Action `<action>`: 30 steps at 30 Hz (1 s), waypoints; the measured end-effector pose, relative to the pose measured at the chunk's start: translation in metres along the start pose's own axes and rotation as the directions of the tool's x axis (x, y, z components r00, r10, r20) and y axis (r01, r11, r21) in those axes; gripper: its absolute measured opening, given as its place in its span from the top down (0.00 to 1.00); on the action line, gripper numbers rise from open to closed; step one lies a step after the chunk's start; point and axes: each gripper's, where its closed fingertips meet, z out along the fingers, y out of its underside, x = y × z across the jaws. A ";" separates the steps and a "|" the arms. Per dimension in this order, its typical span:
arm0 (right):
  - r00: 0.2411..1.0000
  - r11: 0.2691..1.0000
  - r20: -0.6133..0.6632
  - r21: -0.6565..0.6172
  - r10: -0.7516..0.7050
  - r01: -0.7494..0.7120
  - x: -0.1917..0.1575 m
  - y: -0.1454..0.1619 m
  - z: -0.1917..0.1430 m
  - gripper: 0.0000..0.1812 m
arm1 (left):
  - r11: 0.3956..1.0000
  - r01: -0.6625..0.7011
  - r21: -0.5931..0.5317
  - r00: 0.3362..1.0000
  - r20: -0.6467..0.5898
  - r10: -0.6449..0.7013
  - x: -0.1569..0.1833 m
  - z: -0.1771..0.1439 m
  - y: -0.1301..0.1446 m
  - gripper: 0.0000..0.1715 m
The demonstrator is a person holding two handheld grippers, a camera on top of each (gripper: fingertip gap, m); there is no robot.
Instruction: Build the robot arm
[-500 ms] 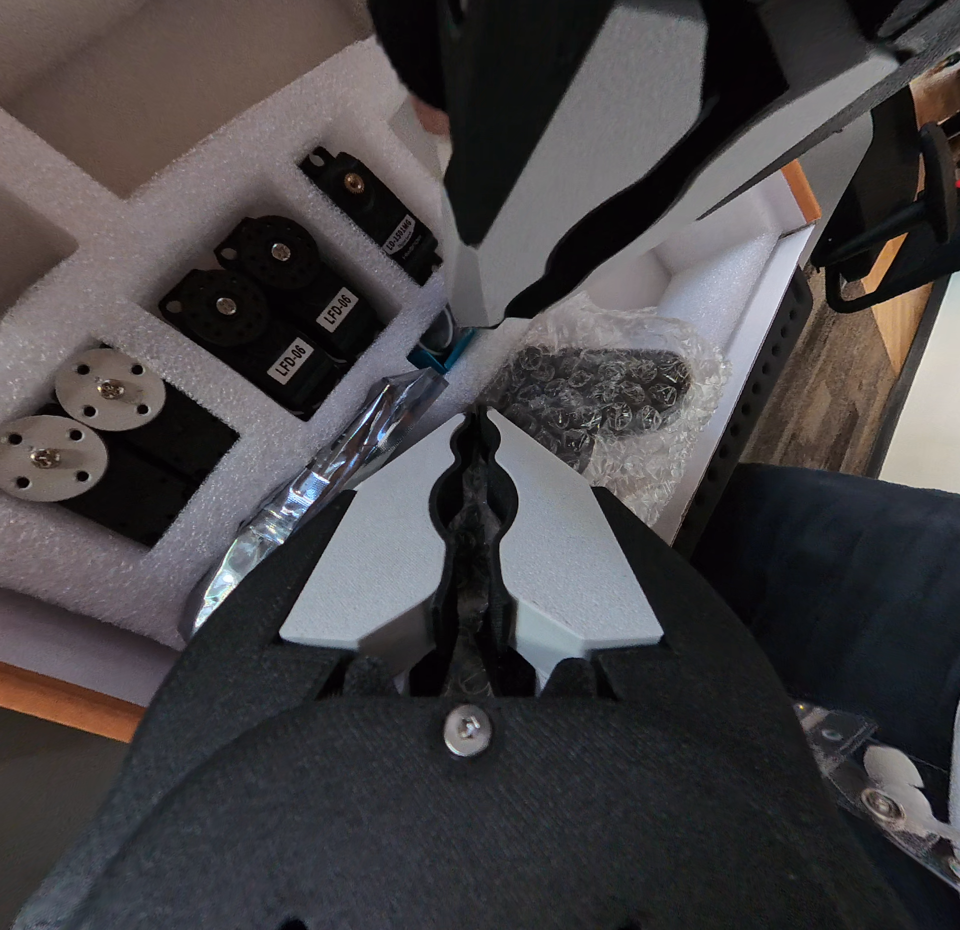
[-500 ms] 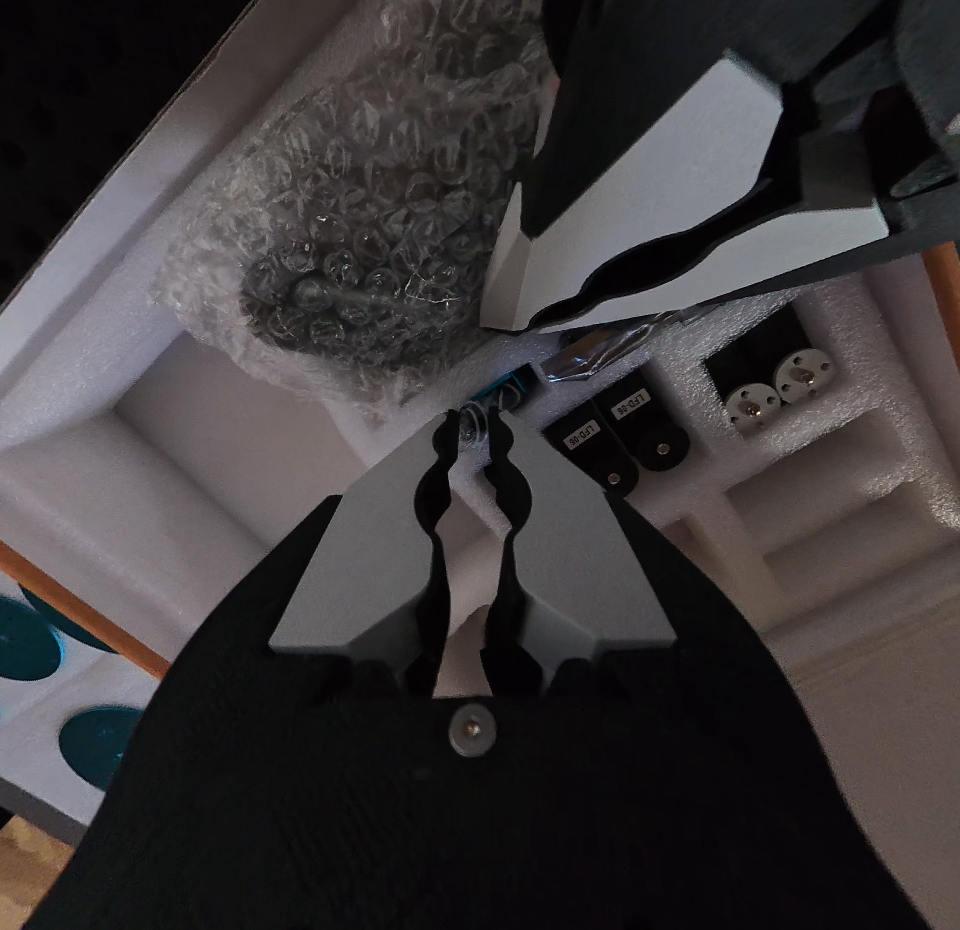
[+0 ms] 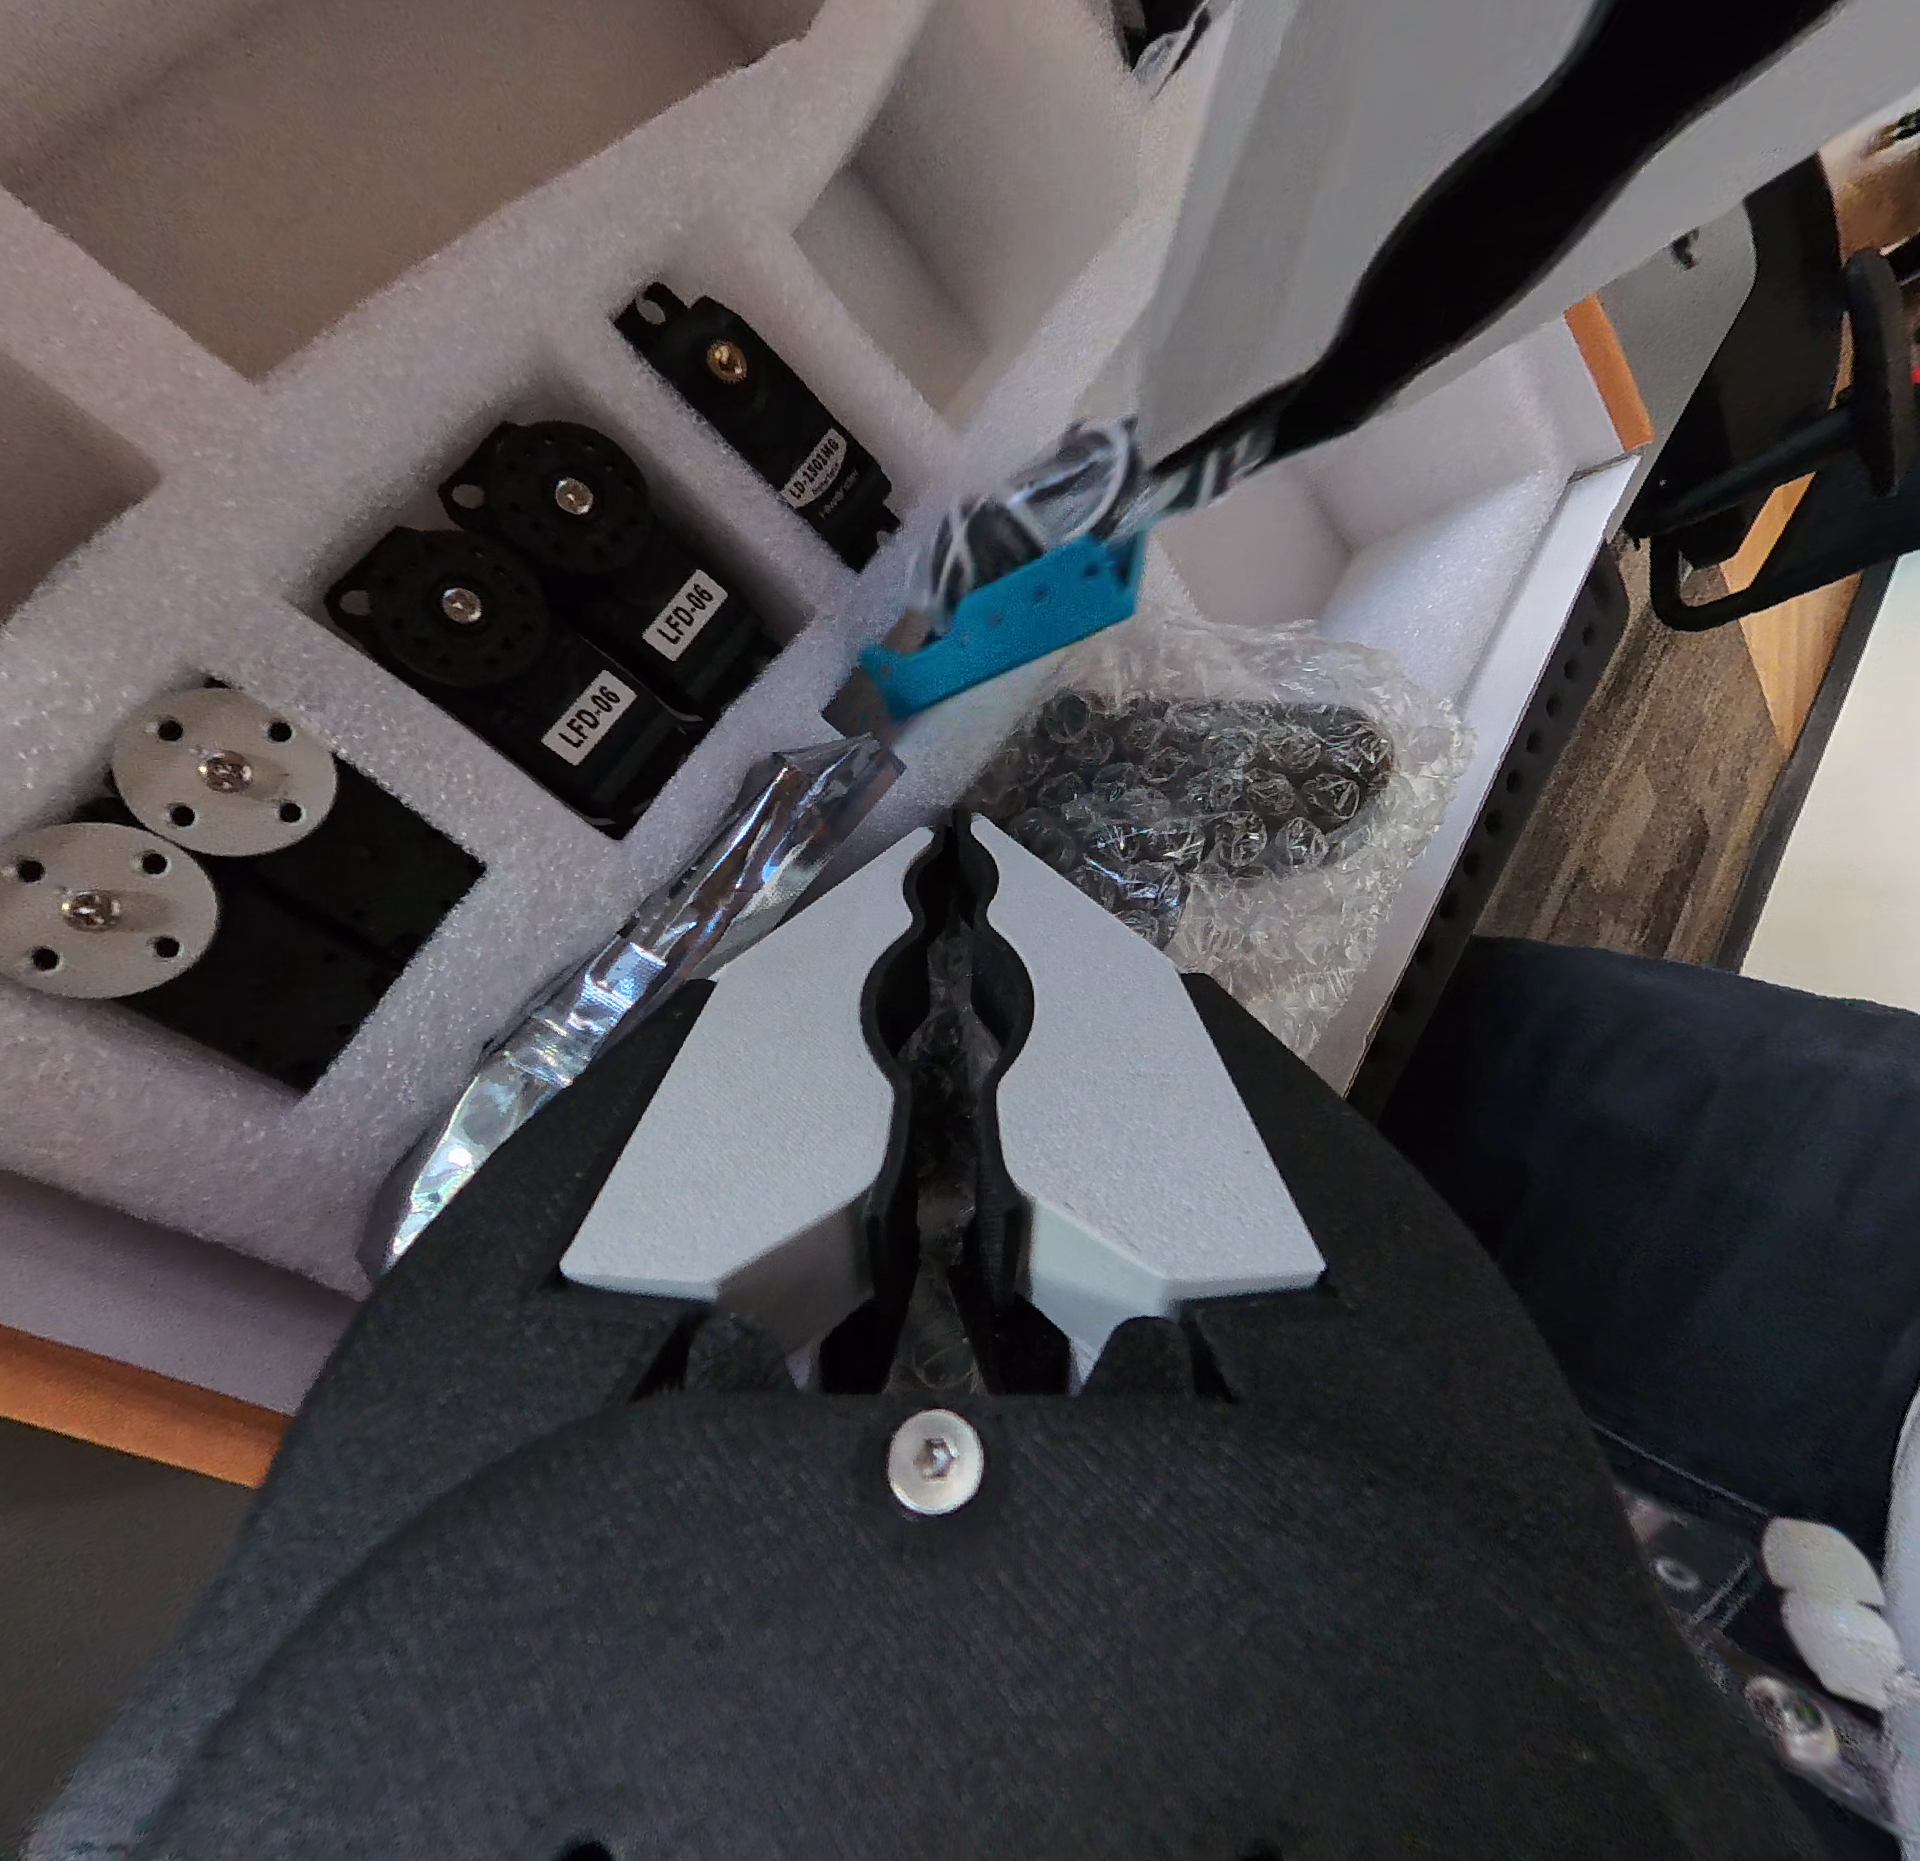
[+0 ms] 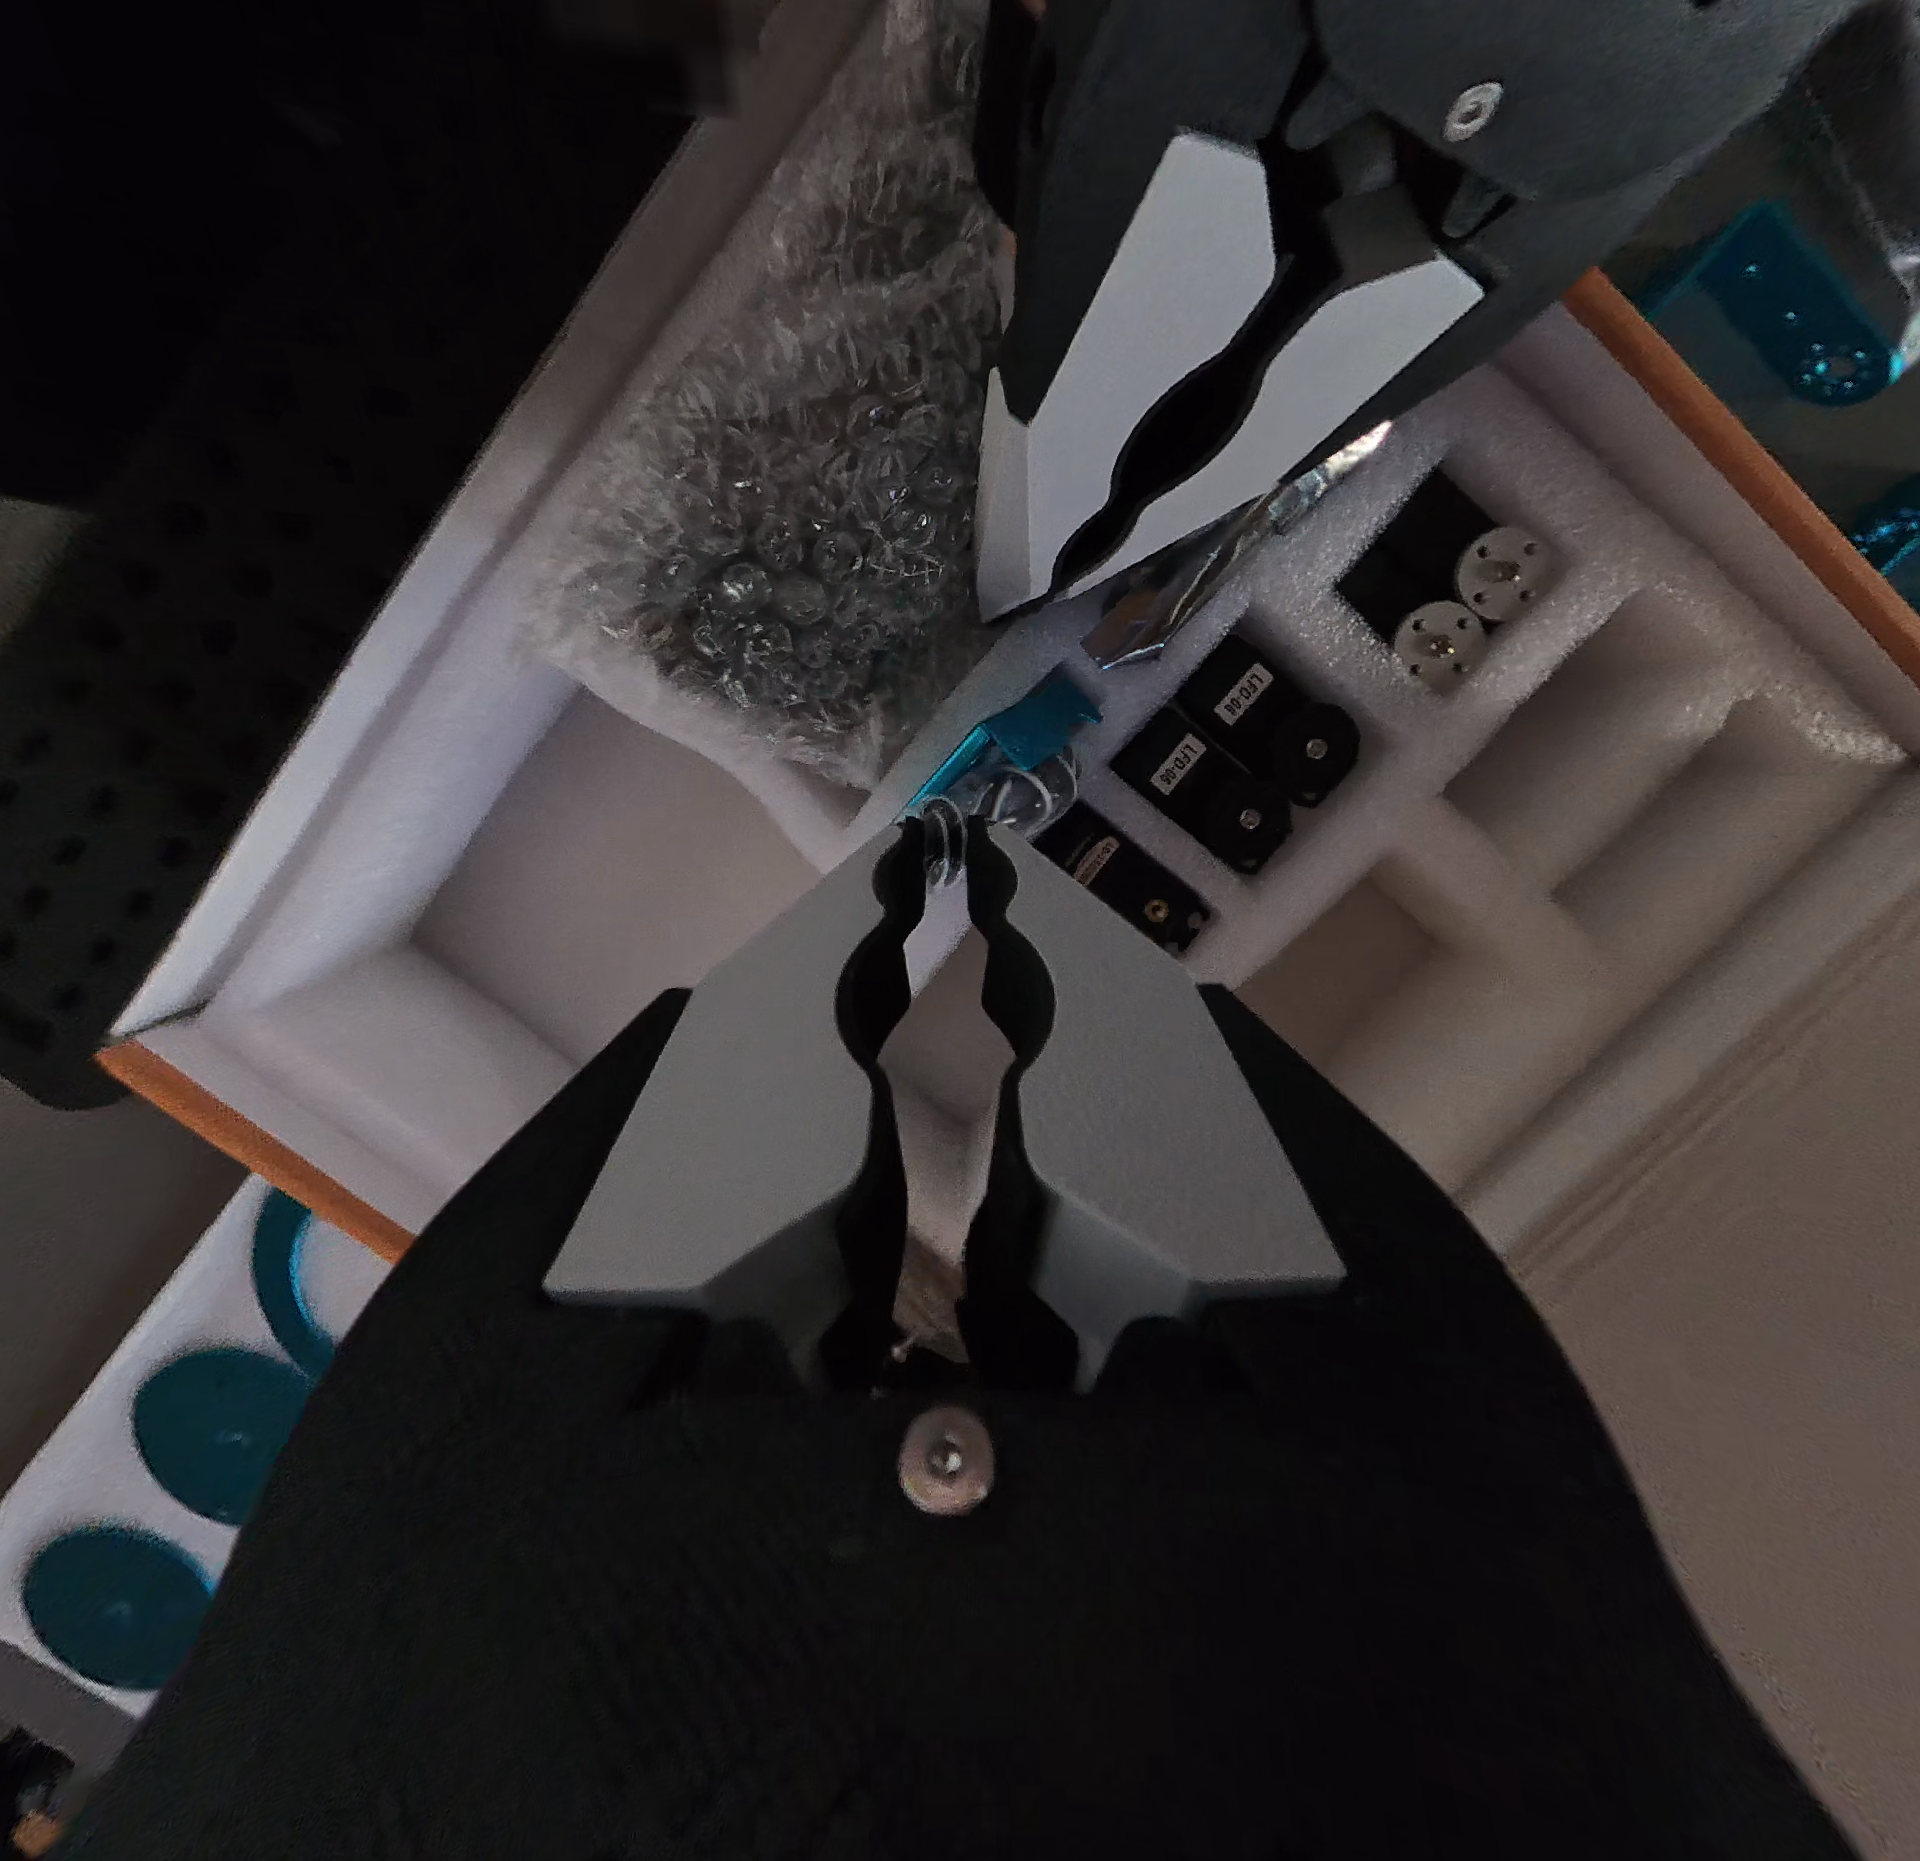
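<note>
My left gripper [image 3: 956, 835] is shut on the edge of a bubble-wrap packet [image 3: 1195, 803] with dark parts inside, which lies in an end slot of a white foam tray [image 3: 260, 440]. A silver foil bag [image 3: 675, 938] lies beside and under its left finger. My right gripper [image 4: 940, 845] is shut on a small clear bag of wires that holds a blue metal bracket [image 4: 1029, 731]. In the left wrist view the right gripper [image 3: 1164, 481] comes in from the upper right, with the bracket [image 3: 997, 627] hanging just above the foam.
Black servos [image 3: 582, 658] and two servos with silver discs [image 3: 156, 845] sit in foam slots to the left. The tray lies in an orange-edged box [image 4: 249, 1157]. Teal discs [image 4: 218, 1437] lie outside it. A person's dark-clothed leg [image 3: 1662, 1188] is at the right. The grippers' ends are close to 7 centimetres from one another.
My right gripper has drawn back and up, and the blue bracket with its bag has come out of the foam slot. My left gripper still holds the bubble wrap in place.
</note>
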 end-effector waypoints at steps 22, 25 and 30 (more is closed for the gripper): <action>0.238 -0.110 0.264 0.851 0.935 -0.514 -0.003 0.062 -0.086 0.97 | 0.894 -0.437 -0.100 0.898 0.008 0.439 0.011 0.003 -0.035 0.96; 0.254 -0.117 0.272 0.861 0.928 -0.495 -0.007 0.053 -0.090 0.96 | 0.893 -0.414 -0.177 0.909 -0.027 0.416 0.012 0.014 -0.034 0.94; 0.275 -0.103 0.263 0.869 0.925 -0.484 -0.025 0.049 -0.094 0.97 | 0.896 -0.383 -0.225 0.917 0.022 0.398 0.009 0.018 -0.033 0.93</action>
